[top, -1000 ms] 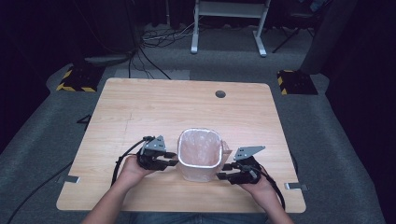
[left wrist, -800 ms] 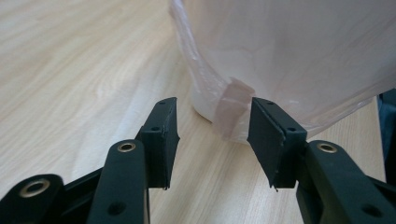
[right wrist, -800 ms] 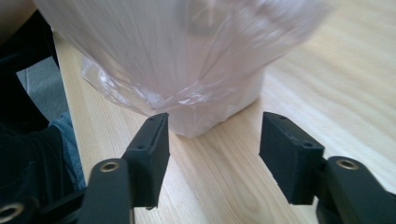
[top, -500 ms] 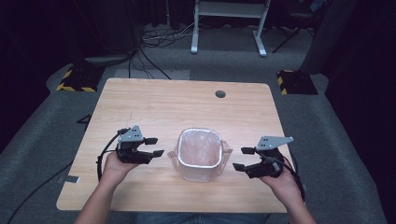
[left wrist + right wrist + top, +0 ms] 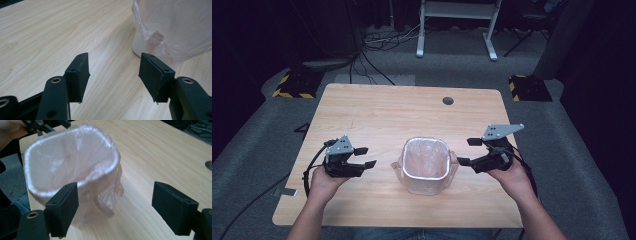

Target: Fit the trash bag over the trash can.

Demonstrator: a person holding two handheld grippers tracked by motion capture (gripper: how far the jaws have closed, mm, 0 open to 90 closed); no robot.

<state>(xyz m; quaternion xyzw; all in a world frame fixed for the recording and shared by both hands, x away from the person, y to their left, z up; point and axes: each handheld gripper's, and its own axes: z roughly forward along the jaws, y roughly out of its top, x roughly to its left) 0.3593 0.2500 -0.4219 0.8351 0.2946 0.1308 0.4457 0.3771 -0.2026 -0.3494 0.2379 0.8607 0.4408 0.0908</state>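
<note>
Withdrawn tongs [image 5: 366, 157] [image 5: 466, 151] flanking lined bin [image 5: 426, 165]

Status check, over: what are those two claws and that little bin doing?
Left gripper, right gripper: open, holding nothing. Bin upright, bag fitted. Nothing in the way.

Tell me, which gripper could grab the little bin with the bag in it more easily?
Probably the right gripper: its open jaws sit closer to the bin than the left gripper, also open.
</note>
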